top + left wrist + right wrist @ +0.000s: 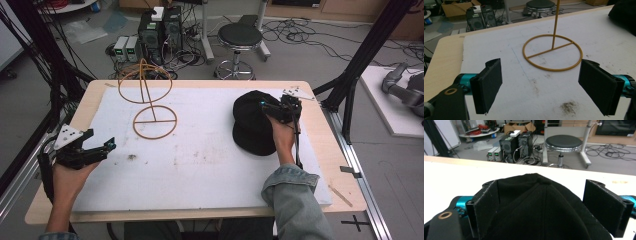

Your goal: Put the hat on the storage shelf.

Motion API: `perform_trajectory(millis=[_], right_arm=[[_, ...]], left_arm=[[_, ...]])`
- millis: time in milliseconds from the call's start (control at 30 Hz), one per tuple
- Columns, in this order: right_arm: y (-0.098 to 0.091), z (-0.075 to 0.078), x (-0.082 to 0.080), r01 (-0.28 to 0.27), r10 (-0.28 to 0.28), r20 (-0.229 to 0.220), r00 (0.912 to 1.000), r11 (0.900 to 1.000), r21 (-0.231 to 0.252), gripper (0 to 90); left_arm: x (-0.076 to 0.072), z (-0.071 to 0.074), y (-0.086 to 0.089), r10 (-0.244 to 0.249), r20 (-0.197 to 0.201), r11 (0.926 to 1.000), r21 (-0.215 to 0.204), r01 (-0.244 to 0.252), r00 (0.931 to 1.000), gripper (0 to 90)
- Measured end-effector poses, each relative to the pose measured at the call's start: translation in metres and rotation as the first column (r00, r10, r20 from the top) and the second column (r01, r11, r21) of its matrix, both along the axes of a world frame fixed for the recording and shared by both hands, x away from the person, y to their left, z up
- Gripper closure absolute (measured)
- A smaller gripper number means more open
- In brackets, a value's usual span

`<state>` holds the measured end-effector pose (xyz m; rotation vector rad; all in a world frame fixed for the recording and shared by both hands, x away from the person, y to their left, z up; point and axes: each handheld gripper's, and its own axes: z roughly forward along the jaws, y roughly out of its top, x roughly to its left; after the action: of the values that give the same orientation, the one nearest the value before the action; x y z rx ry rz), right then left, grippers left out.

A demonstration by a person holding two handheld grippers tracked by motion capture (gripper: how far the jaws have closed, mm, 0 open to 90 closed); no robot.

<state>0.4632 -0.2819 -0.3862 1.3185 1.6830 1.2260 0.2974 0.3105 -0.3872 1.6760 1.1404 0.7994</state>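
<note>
Table (100, 90) — white board (200, 170), cap (250, 125), stand (152, 107)

We see a white board (200, 170) w/ wide bare room across its middle and near edge, between the two hands. Far left of centre, a yellow wire stand (150, 107) rises from a ring base and blocks low passes there. At right, a black cap (252, 125) fills the span between the right gripper (541, 207) jaws. The left gripper (540, 87), jaws spread, faces open board before the stand.
</note>
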Motion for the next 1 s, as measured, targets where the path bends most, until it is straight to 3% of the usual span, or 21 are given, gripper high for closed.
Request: perform_trajectory(millis=[133, 333, 467, 633, 833, 1000], right_arm=[[0.001, -0.002, 0.009, 0.003, -0.003, -0.035, 0.9994, 1.0, -0.004, 14.2], [0.007, -0.002, 0.02, 0.003, -0.007, -0.062, 0.998, 0.9984, -0.057, 14.3], [0.004, -0.004, 0.024, 0.004, -0.009, -0.103, 0.9946, 0.9986, -0.053, 14.7], [0.002, -0.008, 0.026, -0.019, 0.014, -0.152, 0.9883, 0.9992, -0.036, 23.5], [0.001, -0.01, 0.027, -0.026, 0.019, -0.178, 0.9839, 0.9988, -0.04, 37.6], [0.004, -0.011, 0.027, -0.03, 0.012, -0.197, 0.9803, 0.9956, -0.089, 54.0]], left_arm=[[0.001, -0.001, 0.001, 0.0, -0.001, 1.0, -0.001, 0.0, 1.0, 19.6], [0.001, -0.003, 0.001, -0.001, -0.008, 1.0, 0.001, 0.001, 1.0, 19.6], [0.002, -0.003, 0.001, -0.003, -0.006, 1.0, -0.001, 0.003, 1.0, 19.6], [0.002, -0.003, 0.0, -0.004, -0.009, 1.0, 0.001, 0.004, 1.0, 19.6], [0.001, -0.002, 0.0, -0.005, -0.004, 1.0, -0.001, 0.005, 1.0, 19.7], [0.001, -0.002, 0.0, -0.007, -0.005, 1.0, 0.0, 0.007, 1.0, 19.7]])
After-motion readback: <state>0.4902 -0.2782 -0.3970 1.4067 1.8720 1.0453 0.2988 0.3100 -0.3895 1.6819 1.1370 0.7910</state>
